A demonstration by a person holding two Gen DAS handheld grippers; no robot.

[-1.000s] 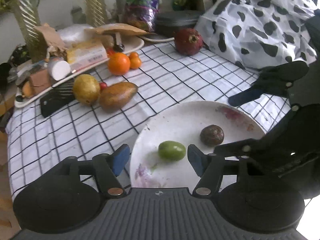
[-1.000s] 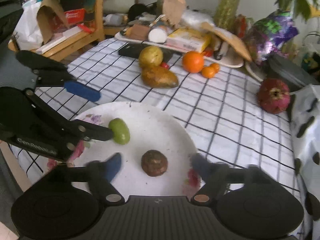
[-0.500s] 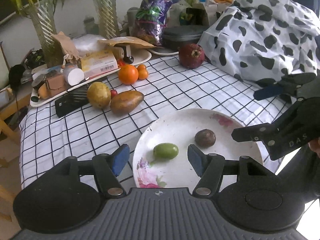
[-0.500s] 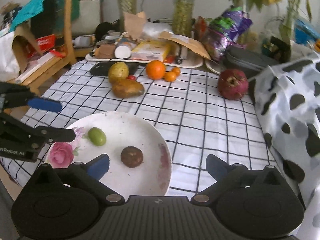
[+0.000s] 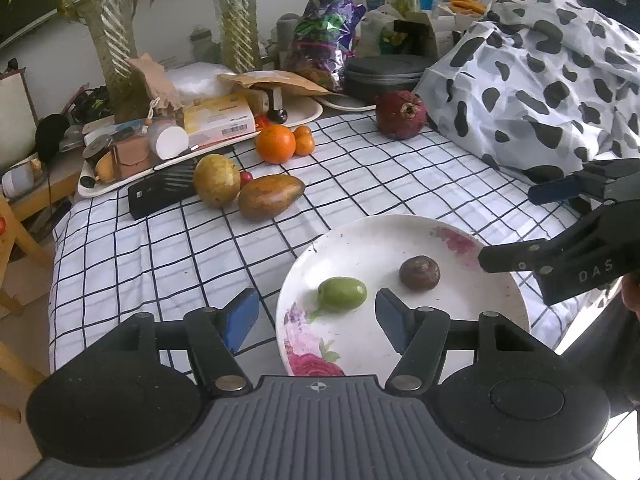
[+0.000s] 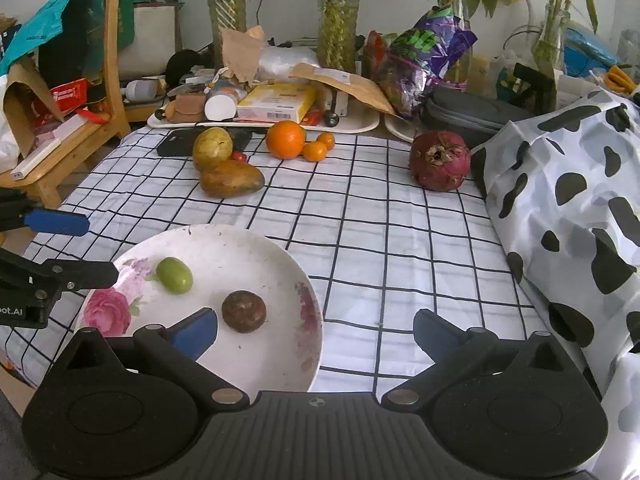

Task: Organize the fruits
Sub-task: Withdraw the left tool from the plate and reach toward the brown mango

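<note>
A checked cloth (image 6: 360,216) covers the surface; at 3 o'clock lies a cow-spotted bag (image 6: 568,200), at 12 a cluttered tray (image 6: 360,125).

On the tabletop (image 6: 360,240), a plate (image 6: 248,248) at the near left holds two fruits. Behind it lie a mango (image 6: 232,179), pear (image 6: 212,148) and oranges (image 6: 285,139); a pomegranate (image 6: 440,160) sits far right.
</note>
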